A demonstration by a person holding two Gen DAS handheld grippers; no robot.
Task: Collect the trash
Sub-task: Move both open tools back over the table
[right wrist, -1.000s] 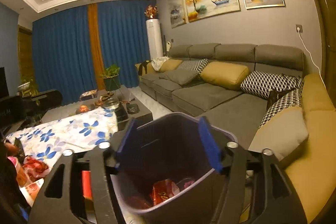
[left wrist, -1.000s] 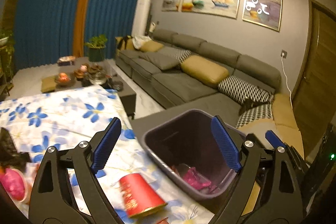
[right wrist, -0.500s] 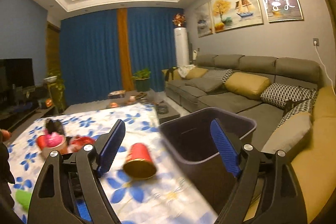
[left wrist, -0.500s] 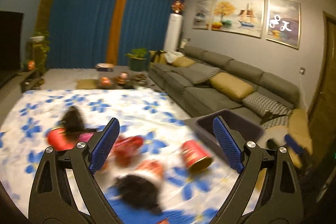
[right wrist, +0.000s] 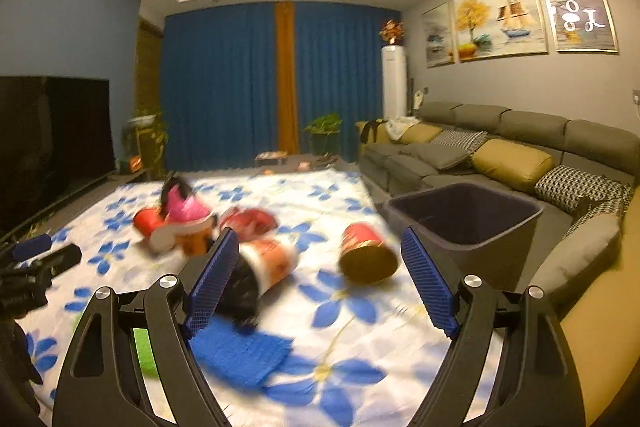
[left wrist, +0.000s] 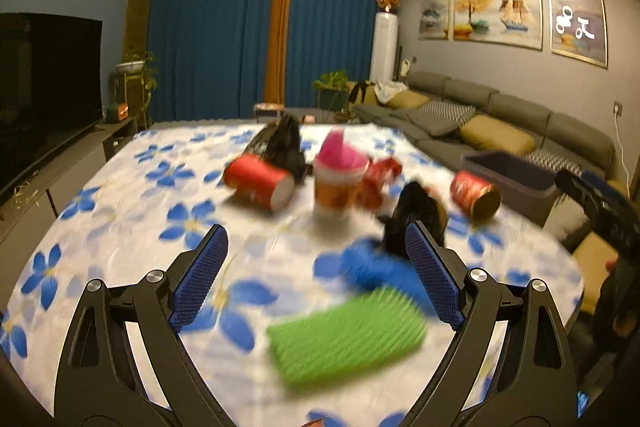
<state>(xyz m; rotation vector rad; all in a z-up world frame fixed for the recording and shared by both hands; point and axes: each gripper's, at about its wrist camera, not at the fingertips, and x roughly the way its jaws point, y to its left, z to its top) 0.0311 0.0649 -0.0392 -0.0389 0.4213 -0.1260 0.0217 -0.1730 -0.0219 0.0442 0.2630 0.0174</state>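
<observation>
Jaws of both the left gripper (left wrist: 316, 277) and the right gripper (right wrist: 322, 277) are standing spread and empty; the right pair has just been opening. We are returning to the litter on the floral tablecloth (left wrist: 120, 211). We are advising one piece per grasp, the fallen red cup (right wrist: 366, 253) lying nearest the bin (right wrist: 466, 221).

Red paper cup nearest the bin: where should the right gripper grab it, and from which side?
The red paper cup lies on its side beside the bin, open mouth toward the camera. Probably grip across its side wall near the middle, coming down from above, jaws straddling the body. The right gripper is open, empty, already roughly lined up.
</observation>
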